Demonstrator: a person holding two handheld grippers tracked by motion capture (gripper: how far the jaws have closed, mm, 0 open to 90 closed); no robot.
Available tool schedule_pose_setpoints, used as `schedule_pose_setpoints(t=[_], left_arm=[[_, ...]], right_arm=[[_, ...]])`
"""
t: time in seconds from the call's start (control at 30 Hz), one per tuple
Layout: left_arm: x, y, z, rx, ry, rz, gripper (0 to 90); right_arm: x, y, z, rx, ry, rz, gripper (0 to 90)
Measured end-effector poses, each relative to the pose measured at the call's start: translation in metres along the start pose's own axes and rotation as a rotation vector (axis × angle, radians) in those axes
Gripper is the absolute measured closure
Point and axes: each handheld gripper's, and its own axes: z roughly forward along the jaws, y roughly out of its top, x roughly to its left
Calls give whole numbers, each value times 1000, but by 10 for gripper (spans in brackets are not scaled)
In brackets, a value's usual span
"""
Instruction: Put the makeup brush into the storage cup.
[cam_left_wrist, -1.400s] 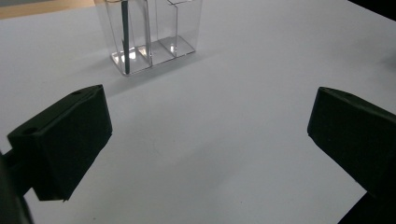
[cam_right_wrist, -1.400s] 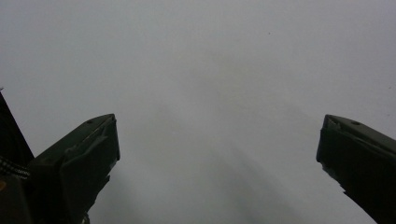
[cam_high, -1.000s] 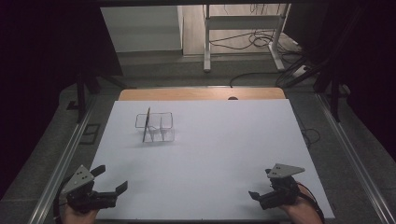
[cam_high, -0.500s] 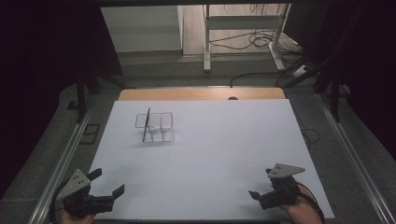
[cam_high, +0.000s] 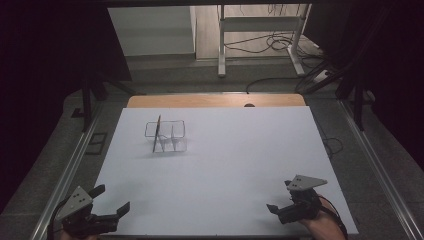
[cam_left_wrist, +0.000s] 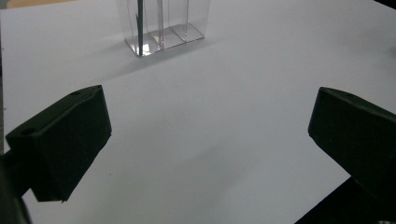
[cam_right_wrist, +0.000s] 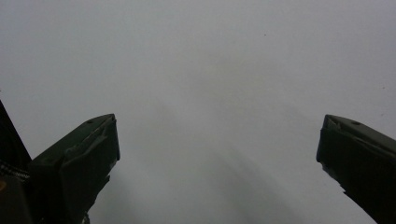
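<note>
Clear plastic organizer (cam_left_wrist: 161, 25), far ahead of the empty, wide-spread jaws of left gripper (cam_left_wrist: 205, 140) and right gripper (cam_right_wrist: 217, 154), holding a thin dark upright item; probably light, rigid, slippery: pinch one wall at the rim.

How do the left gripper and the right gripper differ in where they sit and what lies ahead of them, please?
The left gripper sits off the white sheet's near-left corner; the right gripper rests over its near-right part. The left gripper faces the clear organizer; the right gripper faces bare sheet. Both are open and empty.
</note>
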Motion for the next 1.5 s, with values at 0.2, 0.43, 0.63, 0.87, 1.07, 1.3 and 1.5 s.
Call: schedule_pose_setpoints(t=[0.2, 0.43, 0.63, 0.87, 1.07, 1.3, 1.5], left_arm=[[1, -4, -3, 4, 4, -3, 0], [3, -10, -8, 3, 18, -22, 0], [5, -15, -13, 3, 28, -37, 0], [7, -20, -17, 2, 35, -50, 0], [8, -24, -20, 6, 40, -56, 0], [10, -28, -23, 13, 45, -65, 0], [11, -29, -22, 19, 45, -67, 0]], right_arm=[[0, 0, 0, 0, -1, 0, 0], [0, 0, 0, -1, -1, 1, 0], [0, 0, 0, 0, -2, 1, 0], [0, 0, 0, 1, -1, 2, 0], [0, 0, 0, 4, -2, 2, 0], [0, 0, 0, 7, -2, 0, 0], [1, 0, 1, 13, -5, -6, 0]])
